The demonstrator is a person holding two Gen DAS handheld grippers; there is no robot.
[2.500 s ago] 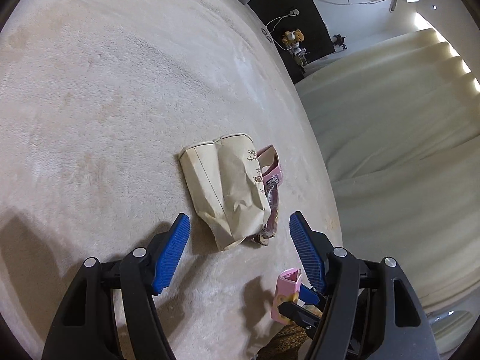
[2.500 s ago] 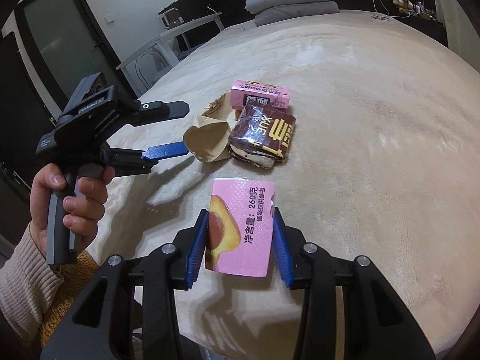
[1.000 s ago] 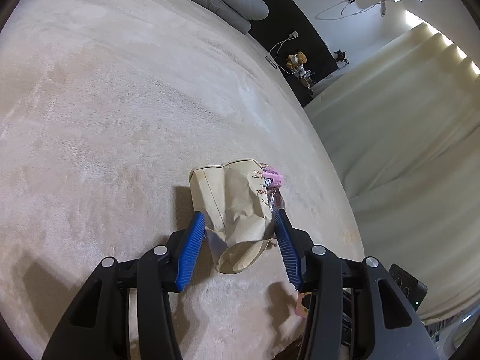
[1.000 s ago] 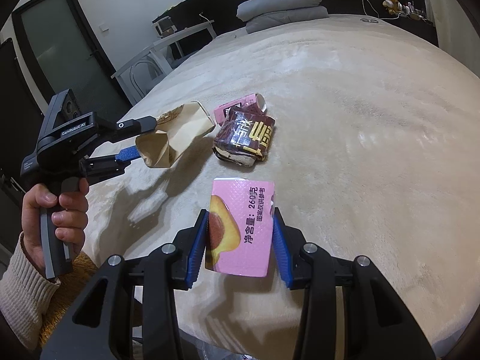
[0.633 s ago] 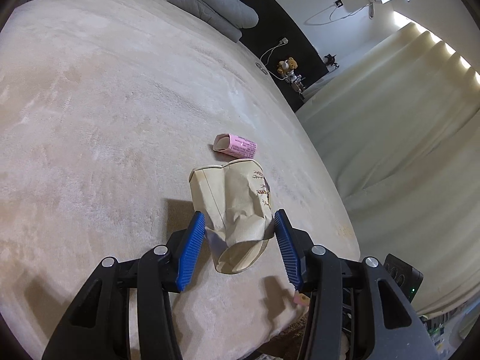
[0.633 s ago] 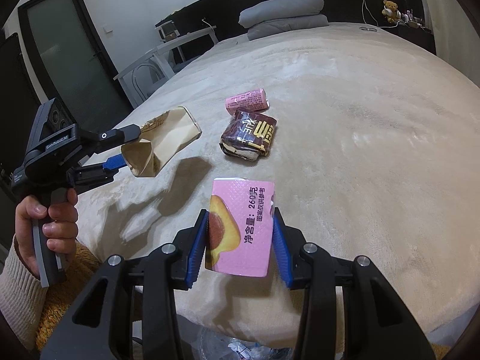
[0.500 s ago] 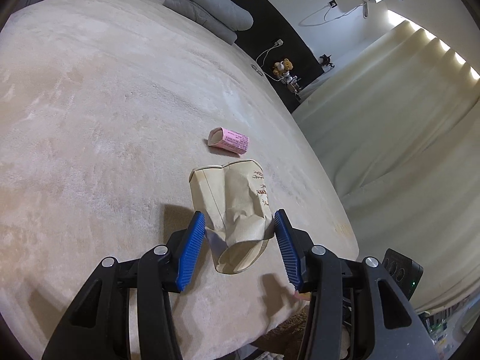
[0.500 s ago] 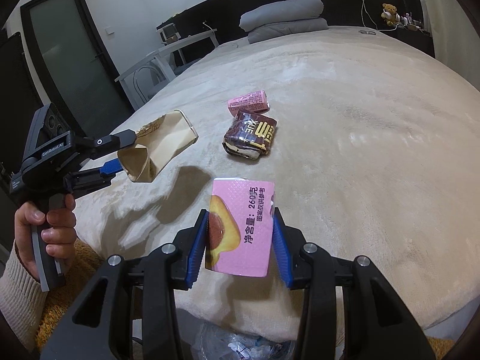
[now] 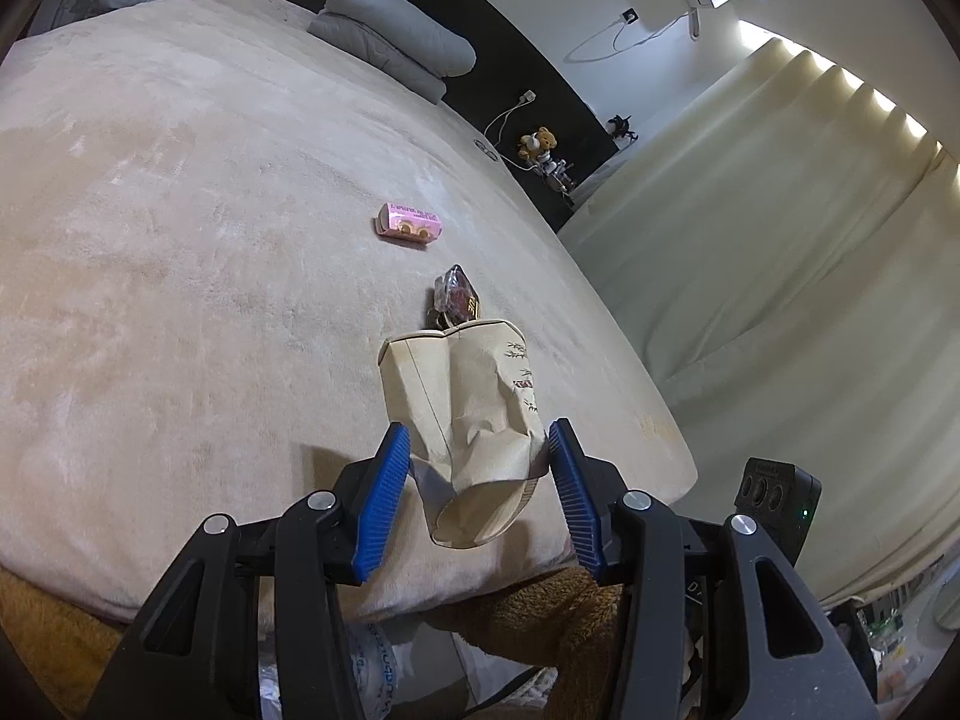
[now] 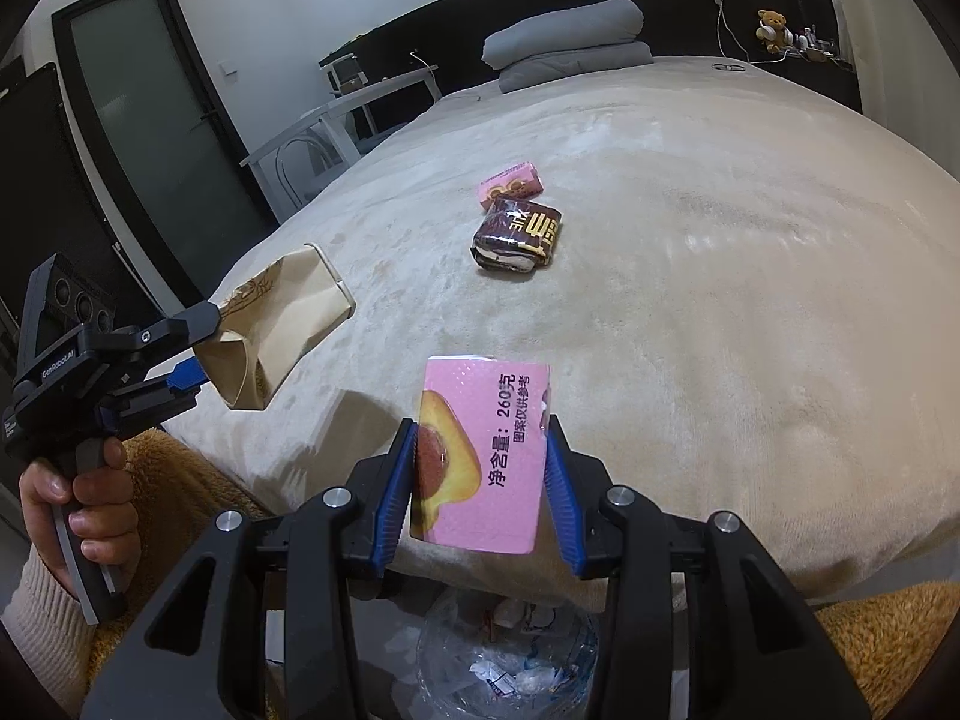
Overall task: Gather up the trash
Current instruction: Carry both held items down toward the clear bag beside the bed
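Left wrist view: the left hand-held gripper (image 9: 477,468) clamps the crumpled paper bag (image 9: 465,414), now lifted clear of the bed (image 9: 180,240) and drawn back to its near edge. The brown wrapper (image 9: 456,300) and small pink box (image 9: 410,226), earlier beside the bag, now lie farther up the bed.

Right wrist view: the right hand-held gripper (image 10: 480,474) still squeezes the pink carton (image 10: 483,456), now above the clear trash bag (image 10: 510,654) at the bed's edge.
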